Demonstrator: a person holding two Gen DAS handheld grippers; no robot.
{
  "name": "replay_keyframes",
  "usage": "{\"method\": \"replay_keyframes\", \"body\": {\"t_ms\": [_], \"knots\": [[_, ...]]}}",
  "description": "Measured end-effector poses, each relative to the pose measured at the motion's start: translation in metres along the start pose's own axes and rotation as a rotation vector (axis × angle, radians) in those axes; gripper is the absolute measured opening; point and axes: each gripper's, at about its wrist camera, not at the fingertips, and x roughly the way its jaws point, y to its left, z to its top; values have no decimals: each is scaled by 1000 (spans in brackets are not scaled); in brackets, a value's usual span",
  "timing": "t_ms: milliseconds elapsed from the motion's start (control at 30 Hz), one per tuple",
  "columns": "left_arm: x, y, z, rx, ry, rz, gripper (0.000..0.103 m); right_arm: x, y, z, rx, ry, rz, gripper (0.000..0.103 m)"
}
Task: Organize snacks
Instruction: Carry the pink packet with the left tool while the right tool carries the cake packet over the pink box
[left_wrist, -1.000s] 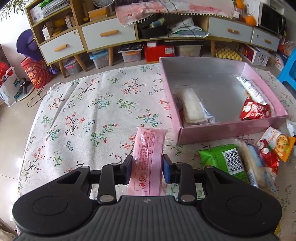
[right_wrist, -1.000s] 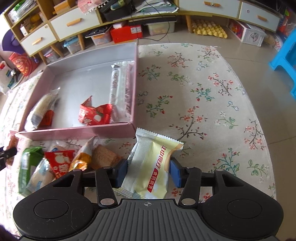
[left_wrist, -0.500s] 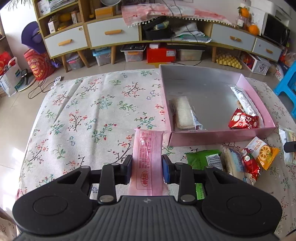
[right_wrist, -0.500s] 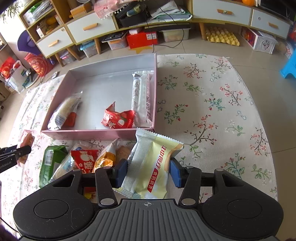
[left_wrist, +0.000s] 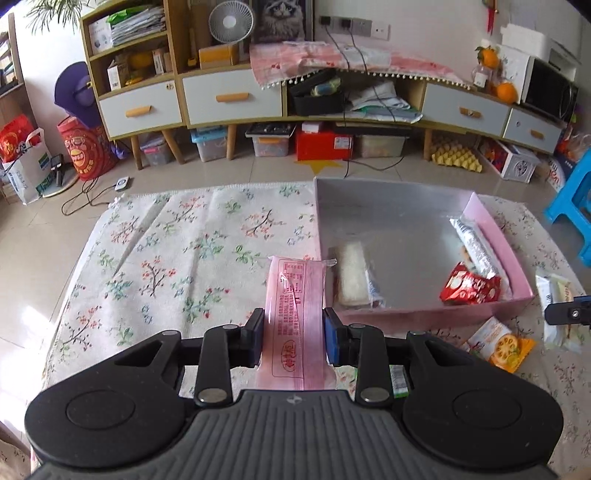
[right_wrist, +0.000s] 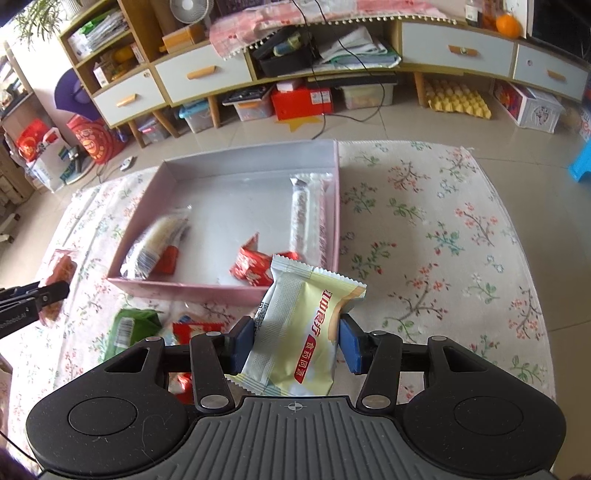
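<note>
My left gripper (left_wrist: 294, 339) is shut on a long pink snack packet (left_wrist: 295, 306), held above the floral cloth to the left of the pink box (left_wrist: 424, 317). My right gripper (right_wrist: 294, 345) is shut on a pale yellow-green snack pouch (right_wrist: 303, 332) with red lettering, just in front of the box's near wall (right_wrist: 192, 290). Inside the box lie a white wafer pack (right_wrist: 155, 240), a red packet (right_wrist: 251, 266) and a long clear-wrapped bar (right_wrist: 303, 214). In the right wrist view the left gripper's finger (right_wrist: 40, 293) shows at the left edge beside its pink packet (right_wrist: 61, 266).
Loose snacks lie on the floral cloth (left_wrist: 177, 258) in front of the box: a green pack (right_wrist: 127, 328), a red pack (right_wrist: 195, 328) and an orange-printed pouch (left_wrist: 502, 345). A wooden cabinet (left_wrist: 229, 99) with drawers stands behind, storage bins under it. A blue stool (left_wrist: 576, 199) is at right.
Both grippers have risen with their packets still held. The box and cloth look smaller and lower in both views, and more of the cabinet and wall shows.
</note>
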Motion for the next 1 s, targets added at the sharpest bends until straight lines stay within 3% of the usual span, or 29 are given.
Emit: {"method": "replay_keyframes", "body": {"t_ms": [500, 1000], "knots": [[22, -48, 19, 14, -32, -85, 29, 22, 20, 33, 17, -51, 63, 49], [53, -67, 29, 61, -25, -73, 29, 53, 36, 51, -38, -37, 90, 49]]}}
